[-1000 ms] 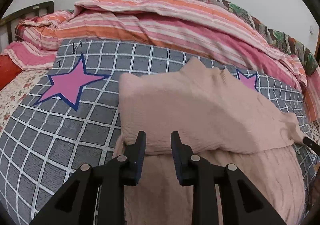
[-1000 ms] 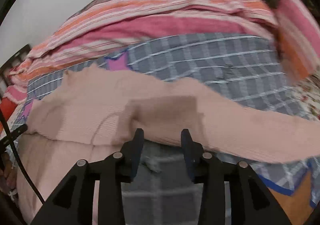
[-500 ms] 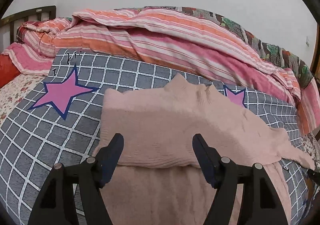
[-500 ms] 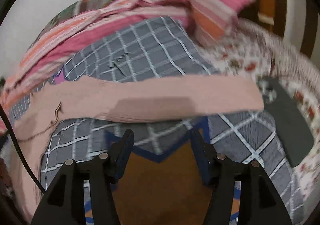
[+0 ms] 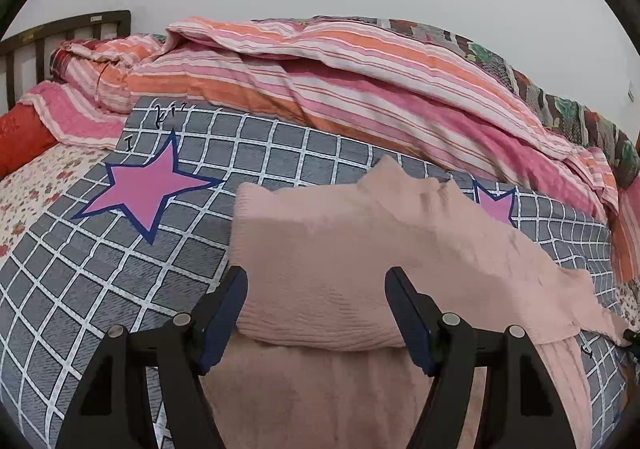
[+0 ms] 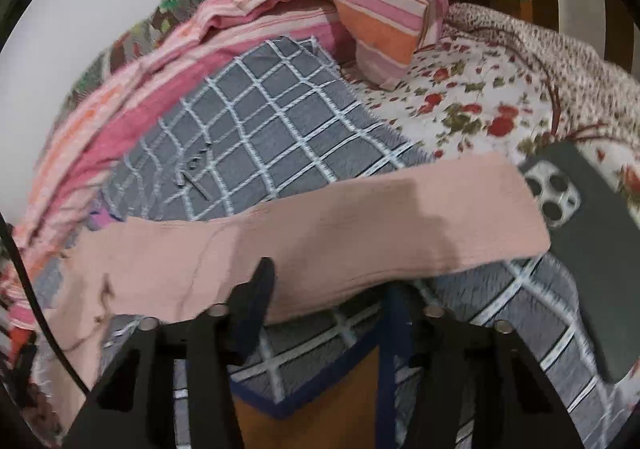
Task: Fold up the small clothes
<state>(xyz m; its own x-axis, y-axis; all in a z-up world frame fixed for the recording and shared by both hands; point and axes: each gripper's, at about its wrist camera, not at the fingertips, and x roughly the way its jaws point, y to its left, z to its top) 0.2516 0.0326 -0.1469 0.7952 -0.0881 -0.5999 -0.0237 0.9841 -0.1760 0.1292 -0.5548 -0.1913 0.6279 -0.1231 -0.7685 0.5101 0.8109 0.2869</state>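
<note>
Two tools over pink sweater [image 5: 328, 269], left tool [image 5: 316, 309] wide (nothing gripped), right tool [image 6: 332, 313] closing around sleeve edge

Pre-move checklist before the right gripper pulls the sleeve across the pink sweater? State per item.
1. Left gripper clear of cloth: ok, jaws wide, folded edge of the pink sweater between them but unpinched.
2. Right gripper on the sleeve: cannot tell; jaws closing over the sleeve's lower edge, far finger blurred.
3. Sleeve flat: ok, stretched out over the grid blanket.
4. Phone clear of sleeve: not ok, it sits right at the cuff end.
5. First fold holding: ok.
</note>
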